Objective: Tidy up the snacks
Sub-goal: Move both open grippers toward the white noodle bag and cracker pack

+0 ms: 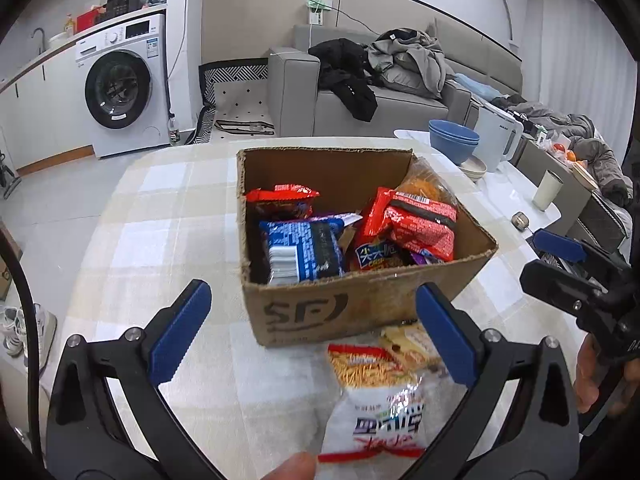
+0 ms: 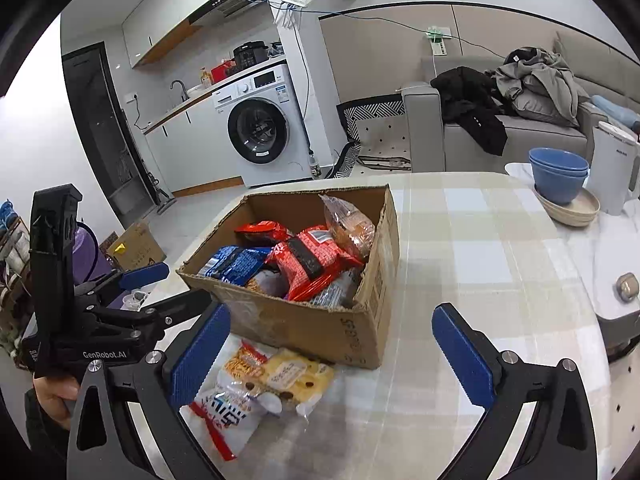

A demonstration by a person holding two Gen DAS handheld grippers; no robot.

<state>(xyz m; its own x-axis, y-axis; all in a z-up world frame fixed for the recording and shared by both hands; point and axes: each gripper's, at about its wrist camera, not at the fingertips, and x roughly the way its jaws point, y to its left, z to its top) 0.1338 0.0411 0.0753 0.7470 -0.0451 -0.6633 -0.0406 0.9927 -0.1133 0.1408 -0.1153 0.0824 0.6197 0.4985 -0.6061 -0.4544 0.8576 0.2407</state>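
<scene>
The cardboard box (image 2: 320, 320) is sitting open-topped, packets crowding its floor but leaving room above. Two snack packets (image 2: 256, 384) are lying on the surface (image 2: 460, 260) against its near wall, blocking that approach. The stretch to the box's right is lying bare until the stacked blue bowls (image 2: 558, 174) and white kettle (image 2: 614, 168).

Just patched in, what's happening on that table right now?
A person is sorting snacks with two handheld grippers. The left gripper and right gripper both stand open and hold nothing. An open brown cardboard box on the checked tablecloth already holds several packets. Two remain outside by its near wall: a white and red noodle-snack bag and a yellow cookie packet.
</scene>
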